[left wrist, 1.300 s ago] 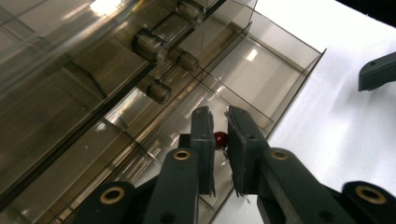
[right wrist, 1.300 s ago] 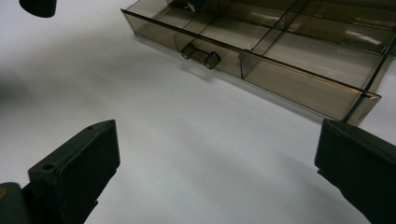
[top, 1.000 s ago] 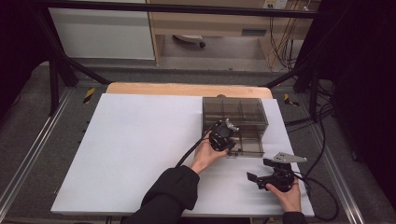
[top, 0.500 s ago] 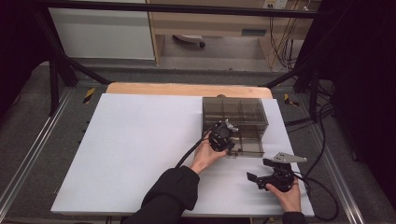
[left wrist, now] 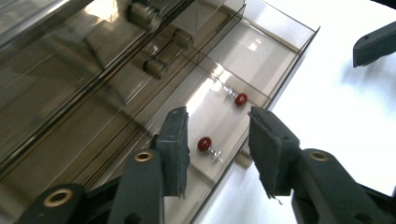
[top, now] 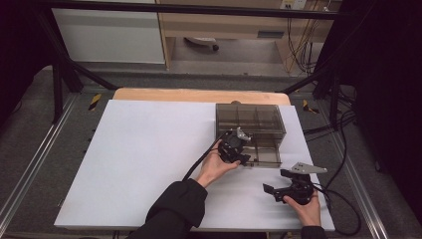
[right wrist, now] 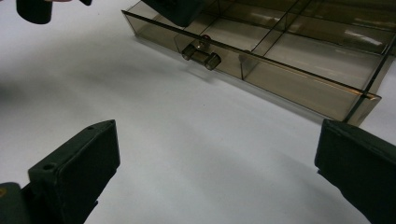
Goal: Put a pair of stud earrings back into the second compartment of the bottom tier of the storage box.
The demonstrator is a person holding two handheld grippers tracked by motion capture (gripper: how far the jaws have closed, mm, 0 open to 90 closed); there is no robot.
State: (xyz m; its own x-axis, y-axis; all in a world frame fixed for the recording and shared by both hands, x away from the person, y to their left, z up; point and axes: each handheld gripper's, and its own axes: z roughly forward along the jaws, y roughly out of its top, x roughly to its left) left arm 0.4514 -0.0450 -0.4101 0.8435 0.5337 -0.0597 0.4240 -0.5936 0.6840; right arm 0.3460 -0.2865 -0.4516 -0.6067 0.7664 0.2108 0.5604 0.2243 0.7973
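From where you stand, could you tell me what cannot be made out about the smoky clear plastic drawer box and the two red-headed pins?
- High view: the red-headed pins are too small to see; the left gripper covers part of the open drawer.
- Left gripper view: the smoky clear plastic drawer box is cut off by the top and left edges; reflections blur its inside. The pins lie under the just-opening jaws.
- Right gripper view: the right gripper stands open; one pin is half hidden behind the drawer's handle.

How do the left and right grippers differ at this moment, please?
The left gripper hangs over the pulled-out drawer, above two red earrings; the right gripper rests apart on the white table. The left's jaws have just been opening, a narrow gap with nothing between the pads; the right's stand wide. Both are black and hand-held.
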